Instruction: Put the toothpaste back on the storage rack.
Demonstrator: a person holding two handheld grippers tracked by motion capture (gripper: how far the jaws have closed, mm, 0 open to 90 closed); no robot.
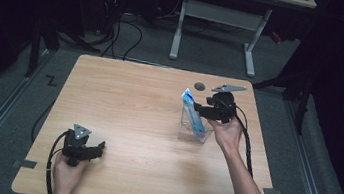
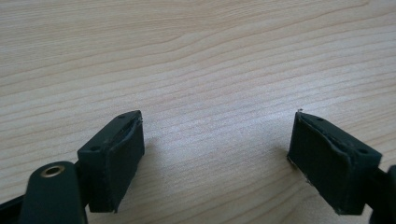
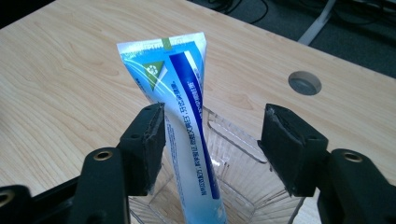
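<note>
Toothpaste tube (image 3: 187, 126) standing tilted in clear plastic holder (image 3: 243, 182), crimped end up.
R gripper (image 3: 212, 144) just above holder, jaws wide, either side of tube, no grip. L gripper (image 2: 217, 149) well apart from holder, jaws wide, nothing held, low over table (image 2: 196, 56).

The high view looked forward and down from above the person's side, taking in the whole table (image 1: 147, 119) and the floor beyond. The left gripper view sat very close over bare tabletop, facing along its own jaws. The right gripper view looked down from near at the blue tube (image 3: 187, 121) standing in the clear holder (image 3: 243, 154), which the high view shared.
</note>
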